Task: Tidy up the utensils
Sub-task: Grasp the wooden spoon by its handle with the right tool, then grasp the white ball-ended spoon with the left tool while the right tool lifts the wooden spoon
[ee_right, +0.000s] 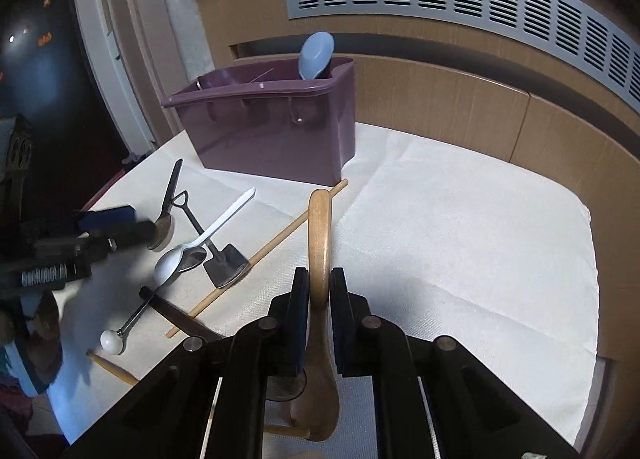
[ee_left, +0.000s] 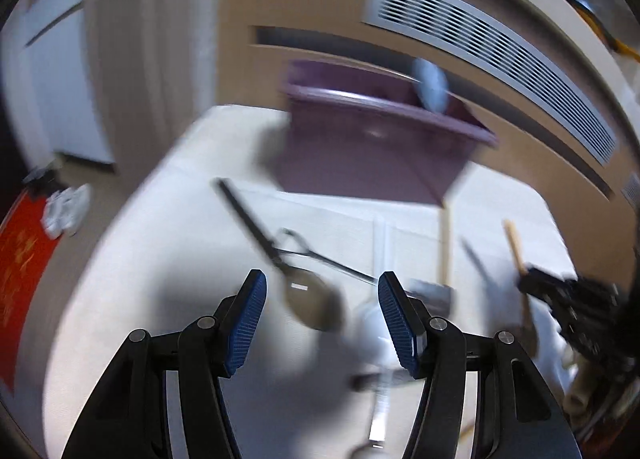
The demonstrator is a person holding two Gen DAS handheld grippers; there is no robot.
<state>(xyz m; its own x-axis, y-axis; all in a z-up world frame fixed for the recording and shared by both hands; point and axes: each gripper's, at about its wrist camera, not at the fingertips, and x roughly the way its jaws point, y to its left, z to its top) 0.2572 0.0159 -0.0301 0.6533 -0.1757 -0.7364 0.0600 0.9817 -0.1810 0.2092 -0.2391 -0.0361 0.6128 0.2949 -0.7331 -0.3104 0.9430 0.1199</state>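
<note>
No writing is legible. The right gripper (ee_right: 319, 283) pinches a wooden spoon (ee_right: 320, 243) before the purple bin (ee_right: 276, 135); only the left view shows the left gripper (ee_left: 322, 291), jaws wide over loose utensils (ee_left: 308, 299)

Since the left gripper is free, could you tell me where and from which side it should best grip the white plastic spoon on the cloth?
Grip the white plastic spoon on its straight flat handle, about halfway along, coming down from above with the fingers across the handle's width. That part lies bare on the cloth, while the bowl end is crowded against a metal spoon and the small shovel-shaped utensil.
</note>
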